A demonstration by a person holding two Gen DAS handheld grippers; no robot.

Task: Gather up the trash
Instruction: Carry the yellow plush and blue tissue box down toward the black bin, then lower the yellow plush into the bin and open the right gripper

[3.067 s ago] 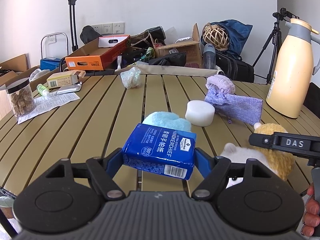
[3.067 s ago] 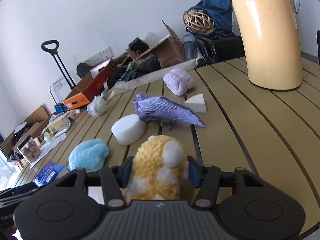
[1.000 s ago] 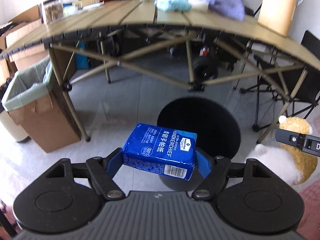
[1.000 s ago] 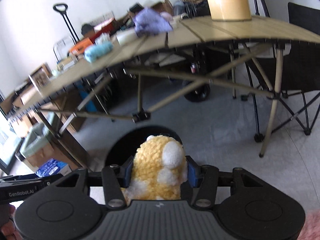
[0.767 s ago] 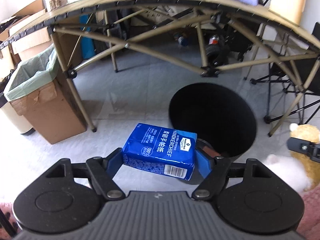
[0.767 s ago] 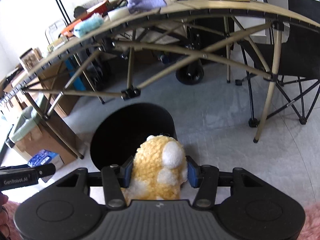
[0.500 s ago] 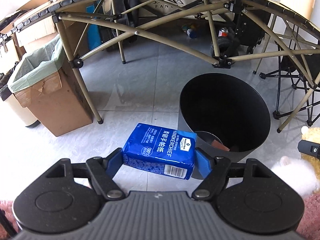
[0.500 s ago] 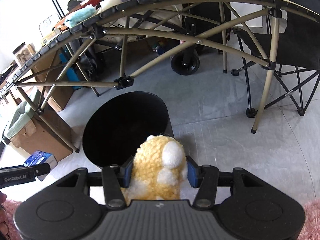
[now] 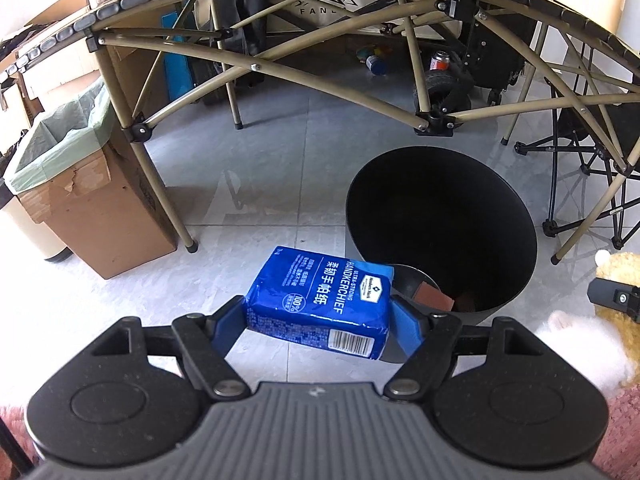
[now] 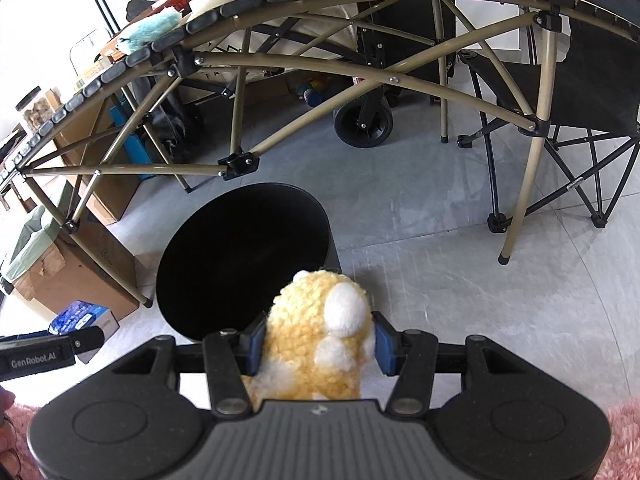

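Left wrist view shows the left gripper [image 9: 318,320] clenched on a blue tissue pack [image 9: 320,300], held beside the black bin [image 9: 440,216] on the floor, probably for dropping in. Right gripper [image 10: 316,344], its fingers [image 10: 384,346] squeezing a yellow plush toy [image 10: 320,340], hangs near the bin's rim.

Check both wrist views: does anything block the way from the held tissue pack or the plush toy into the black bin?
Nothing visible does. The tissue pack and plush toy are each held near the rim of the black bin, whose mouth is open; the table frame stands behind it.
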